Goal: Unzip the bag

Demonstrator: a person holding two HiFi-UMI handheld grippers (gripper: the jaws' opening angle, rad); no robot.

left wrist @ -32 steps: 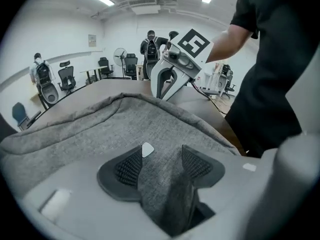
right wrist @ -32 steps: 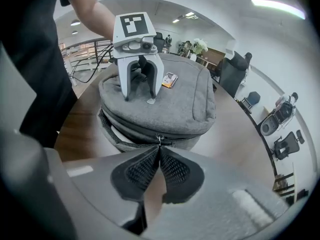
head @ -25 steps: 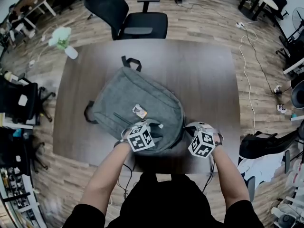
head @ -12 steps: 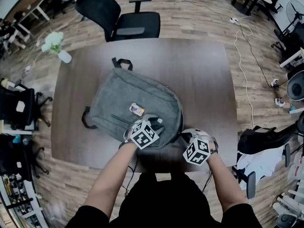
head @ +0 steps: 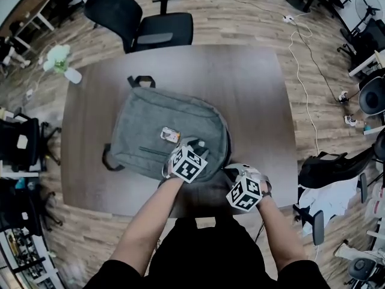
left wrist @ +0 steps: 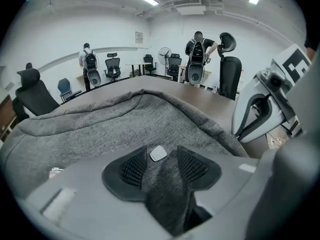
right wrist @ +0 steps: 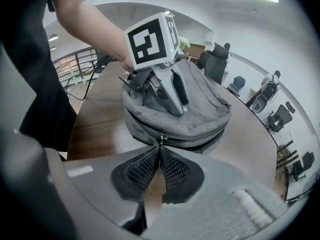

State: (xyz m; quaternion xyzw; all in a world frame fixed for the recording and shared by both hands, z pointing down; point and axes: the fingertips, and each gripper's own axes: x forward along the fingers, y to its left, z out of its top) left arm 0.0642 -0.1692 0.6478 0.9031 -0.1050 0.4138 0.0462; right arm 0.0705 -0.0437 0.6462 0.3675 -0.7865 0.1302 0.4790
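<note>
A grey backpack [head: 162, 122] lies flat on the brown table [head: 252, 95], its rounded top end toward me. My left gripper [head: 194, 144] rests on that near end. In the left gripper view a fold of the grey fabric [left wrist: 165, 184] is bunched between the ribbed pads [left wrist: 134, 168], which press on it beside a small white tag [left wrist: 158, 153]. My right gripper [head: 233, 171] sits at the bag's near right edge. In the right gripper view its pads meet at the metal zipper pull [right wrist: 160, 140], on the closed zip line running round the bag [right wrist: 200, 116].
A black office chair [head: 153, 26] stands behind the table. A white vase with a plant [head: 60, 62] is at the table's far left corner. A dark bag [head: 331, 173] and cables lie on the floor to the right. People with backpacks stand across the room.
My left gripper has slid a little further onto the bag and drawn its jaws in on the fabric. The right gripper stays at the zipper pull.
</note>
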